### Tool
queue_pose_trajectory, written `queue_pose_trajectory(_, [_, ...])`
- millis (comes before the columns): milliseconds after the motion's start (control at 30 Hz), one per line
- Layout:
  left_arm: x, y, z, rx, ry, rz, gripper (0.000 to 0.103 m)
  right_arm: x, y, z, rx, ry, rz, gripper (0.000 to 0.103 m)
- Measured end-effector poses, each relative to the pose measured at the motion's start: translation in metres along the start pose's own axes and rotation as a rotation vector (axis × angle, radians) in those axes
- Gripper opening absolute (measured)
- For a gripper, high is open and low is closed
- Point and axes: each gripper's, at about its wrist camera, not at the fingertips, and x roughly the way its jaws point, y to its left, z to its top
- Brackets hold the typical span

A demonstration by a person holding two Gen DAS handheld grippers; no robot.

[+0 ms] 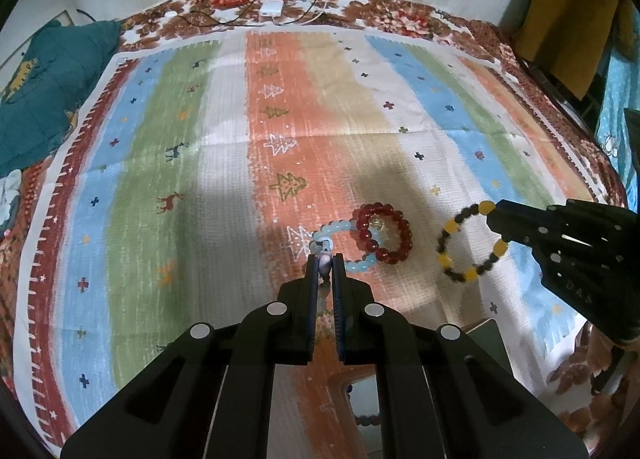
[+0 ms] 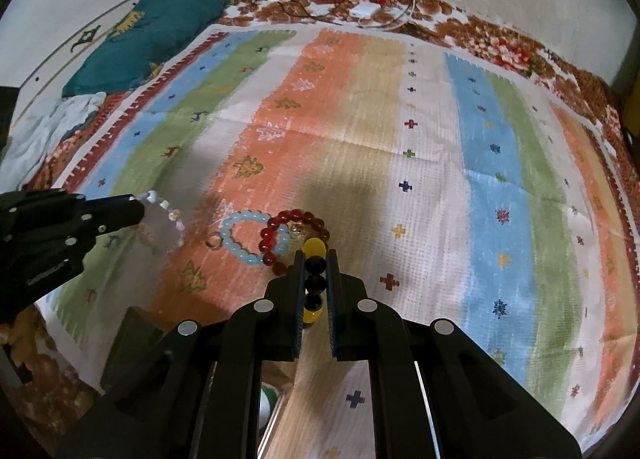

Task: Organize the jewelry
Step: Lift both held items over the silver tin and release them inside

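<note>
Left black two-finger gripper (image 1: 325, 259) clamped on a pale clear-and-white bead bracelet (image 2: 166, 219), lifted off the striped cloth (image 1: 240, 163). Right black gripper (image 2: 316, 259) pinched on a black-and-yellow bead bracelet (image 1: 472, 243), also raised. Left lying on the cloth, overlapping: a light blue bead bracelet (image 2: 244, 235) and a dark red bead bracelet (image 2: 288, 227). Below the grippers, an open box (image 1: 486, 333), mostly hidden, contents unclear.

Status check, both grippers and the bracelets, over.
Left gripper shut on pale clear-bead bracelet. Right gripper shut on black-and-yellow bead bracelet. Red and light-blue bracelets overlapping on cloth.
</note>
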Motion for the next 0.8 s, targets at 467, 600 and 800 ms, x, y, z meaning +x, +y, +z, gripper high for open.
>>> queue_pose_trajectory(467, [-0.029, -0.009, -0.009, 0.002, -0.058, -0.010, 0.006, -0.034, 0.013, -0.011, -0.032, -0.068, 0.023, 0.010])
queue_pose_trajectory(600, [-0.038, -0.012, -0.014, -0.003, -0.073, -0.029, 0.006, -0.043, 0.016, -0.016, -0.041, -0.083, 0.030, 0.010])
queue_pose_trajectory(800, [-0.050, -0.021, -0.024, 0.004, -0.089, -0.056, 0.006, -0.053, 0.023, -0.024, -0.054, -0.095, 0.050, 0.010])
